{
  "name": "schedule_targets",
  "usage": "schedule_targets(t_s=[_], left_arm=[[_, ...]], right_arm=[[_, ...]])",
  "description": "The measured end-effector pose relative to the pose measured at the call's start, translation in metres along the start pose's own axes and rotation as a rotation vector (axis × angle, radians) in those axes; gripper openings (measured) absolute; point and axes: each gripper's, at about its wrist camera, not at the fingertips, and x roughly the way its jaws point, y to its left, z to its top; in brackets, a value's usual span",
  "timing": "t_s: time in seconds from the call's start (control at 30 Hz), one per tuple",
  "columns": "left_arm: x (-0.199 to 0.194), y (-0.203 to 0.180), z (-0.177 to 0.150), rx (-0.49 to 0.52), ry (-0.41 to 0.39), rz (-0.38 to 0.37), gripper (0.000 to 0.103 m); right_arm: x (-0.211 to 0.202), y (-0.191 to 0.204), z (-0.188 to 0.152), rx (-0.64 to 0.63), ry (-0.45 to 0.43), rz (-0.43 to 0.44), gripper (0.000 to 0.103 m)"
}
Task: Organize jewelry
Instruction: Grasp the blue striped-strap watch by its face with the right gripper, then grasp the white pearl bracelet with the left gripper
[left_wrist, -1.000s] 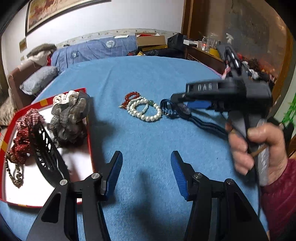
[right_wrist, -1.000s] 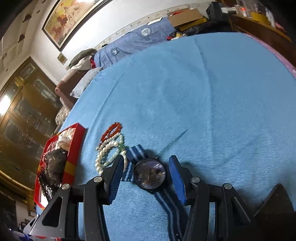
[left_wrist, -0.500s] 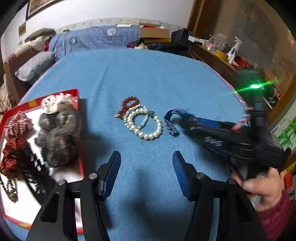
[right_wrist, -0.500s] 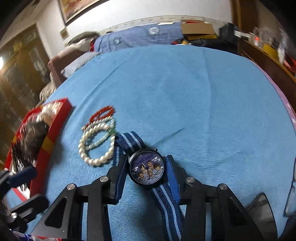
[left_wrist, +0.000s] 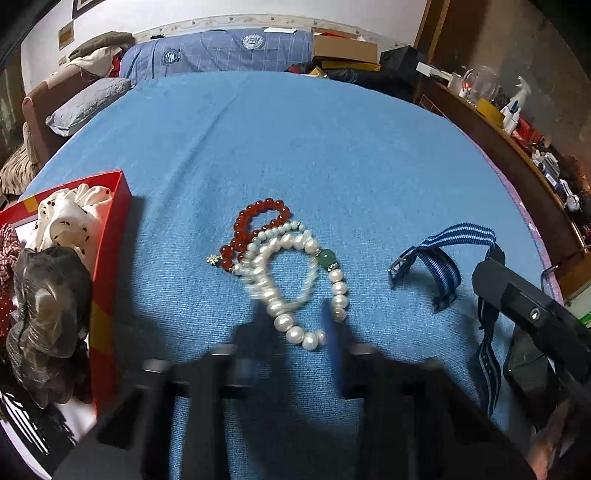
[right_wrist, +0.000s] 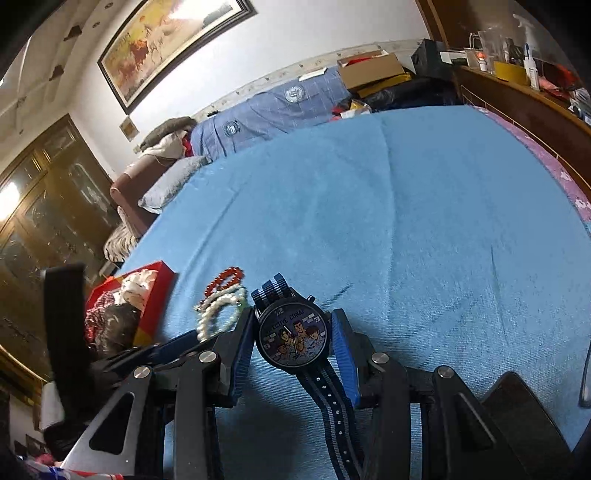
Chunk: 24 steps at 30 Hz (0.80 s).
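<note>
Blue bed (right_wrist: 406, 206) in a cluttered bedroom; right fingers (right_wrist: 343, 345) clamp the watch (right_wrist: 293, 338); left fingers (left_wrist: 332, 343), blurred, closed at the pearl bracelet (left_wrist: 295, 291).

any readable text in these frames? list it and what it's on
"12", "3", "9" and "ECTIVE CONA", first and last letters cut off: dial of the watch held in the right gripper.
Round emblems on the blue checked bedding: too small to read.
Painting on the wall: marks blurred, unreadable.
Bottles on the side shelf: labels too small.
Nothing else legible.
</note>
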Motion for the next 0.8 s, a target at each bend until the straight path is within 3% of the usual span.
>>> schedule_targets(t_s=[0.17, 0.4, 0.8], left_arm=[[-0.010, 0.001, -0.020, 0.030, -0.064, -0.038, 0.009], [-0.054, -0.006, -0.035, 0.121, -0.270, -0.007, 0.009], [-0.067, 0.001, -0.033, 0.132, -0.364, 0.069, 0.009]], right_arm=[[-0.006, 0.001, 0.001, 0.019, -0.015, 0.028, 0.045], [-0.008, 0.008, -0.001, 0.013, -0.028, 0.032, 0.044], [-0.010, 0.026, -0.004, -0.038, -0.045, 0.033, 0.045]])
